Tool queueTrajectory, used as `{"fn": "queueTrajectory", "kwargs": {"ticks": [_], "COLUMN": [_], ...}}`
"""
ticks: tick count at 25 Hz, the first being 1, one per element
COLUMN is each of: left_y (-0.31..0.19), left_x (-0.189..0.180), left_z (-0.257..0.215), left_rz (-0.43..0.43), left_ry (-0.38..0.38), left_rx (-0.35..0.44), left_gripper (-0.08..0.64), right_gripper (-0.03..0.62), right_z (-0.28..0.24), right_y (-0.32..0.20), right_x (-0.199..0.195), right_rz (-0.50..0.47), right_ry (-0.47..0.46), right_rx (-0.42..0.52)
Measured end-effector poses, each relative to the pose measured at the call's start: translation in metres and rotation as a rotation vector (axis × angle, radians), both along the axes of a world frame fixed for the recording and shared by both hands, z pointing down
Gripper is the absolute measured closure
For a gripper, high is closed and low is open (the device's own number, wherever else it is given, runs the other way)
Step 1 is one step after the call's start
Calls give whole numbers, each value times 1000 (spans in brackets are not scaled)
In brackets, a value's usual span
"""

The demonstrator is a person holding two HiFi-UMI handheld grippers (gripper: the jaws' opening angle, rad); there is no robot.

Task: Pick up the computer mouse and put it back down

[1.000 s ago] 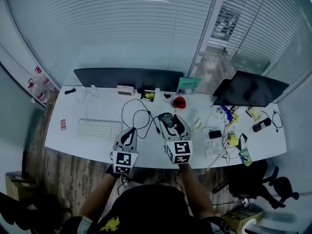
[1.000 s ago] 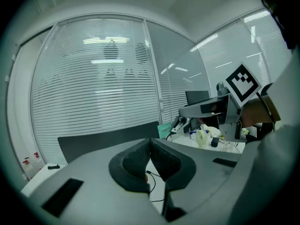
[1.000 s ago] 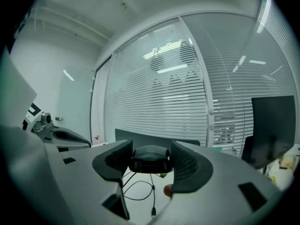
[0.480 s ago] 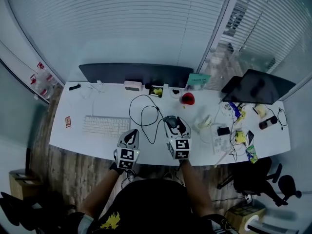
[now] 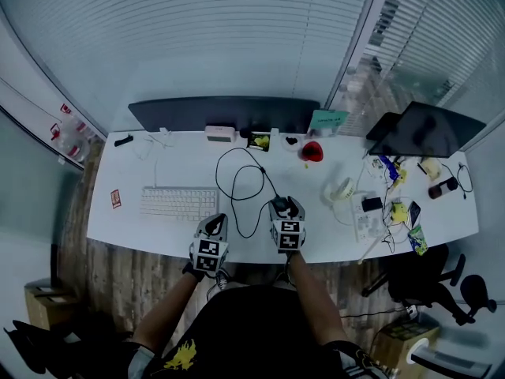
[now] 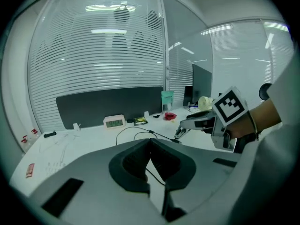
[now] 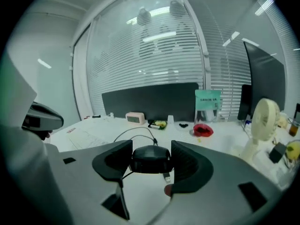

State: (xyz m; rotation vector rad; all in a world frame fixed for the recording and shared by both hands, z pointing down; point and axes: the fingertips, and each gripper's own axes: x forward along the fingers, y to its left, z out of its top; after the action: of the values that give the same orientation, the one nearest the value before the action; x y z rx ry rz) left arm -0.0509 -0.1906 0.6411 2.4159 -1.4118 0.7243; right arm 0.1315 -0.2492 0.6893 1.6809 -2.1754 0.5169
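A black computer mouse (image 7: 151, 157) sits between the two pads of my right gripper (image 7: 151, 161), which is shut on its sides. In the head view the mouse (image 5: 285, 208) and right gripper (image 5: 286, 212) are low over the white desk (image 5: 126, 223) near its front edge. I cannot tell whether the mouse touches the desk. The mouse's black cable (image 5: 245, 184) loops away over the desk. My left gripper (image 6: 150, 159) is shut with nothing in it, left of the right gripper (image 6: 187, 126); in the head view the left gripper (image 5: 215, 226) is at the desk's front edge.
A white keyboard (image 5: 180, 204) lies to the left. Along the back stand a dark monitor (image 5: 225, 113), a small clock (image 5: 220, 133) and a red object (image 5: 312, 151). A small fan (image 5: 343, 189), clutter and a second screen (image 5: 426, 133) are at the right. An office chair (image 5: 418, 290) stands beyond the desk's right end.
Both grippers have sunk toward the desk's front edge. The mouse stays in the right gripper and the left stays shut.
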Motion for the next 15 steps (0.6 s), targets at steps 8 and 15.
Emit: {"fn": "queueTrajectory", "kwargs": {"ticks": [8,15], "left_y": [1,10], "left_x": [-5,-11], "left_z": [19,33], "left_rz": [-7,-21], "left_ry": [3,13], "left_rx": [-41,-71], "left_gripper": [547,548], "right_gripper": [316,318], "right_z": [58,112], "right_y": [20,59], "right_x": [-12,-10], "right_rz": [14,9], "right_ry": [19,37], "right_rx": [-127,-252]}}
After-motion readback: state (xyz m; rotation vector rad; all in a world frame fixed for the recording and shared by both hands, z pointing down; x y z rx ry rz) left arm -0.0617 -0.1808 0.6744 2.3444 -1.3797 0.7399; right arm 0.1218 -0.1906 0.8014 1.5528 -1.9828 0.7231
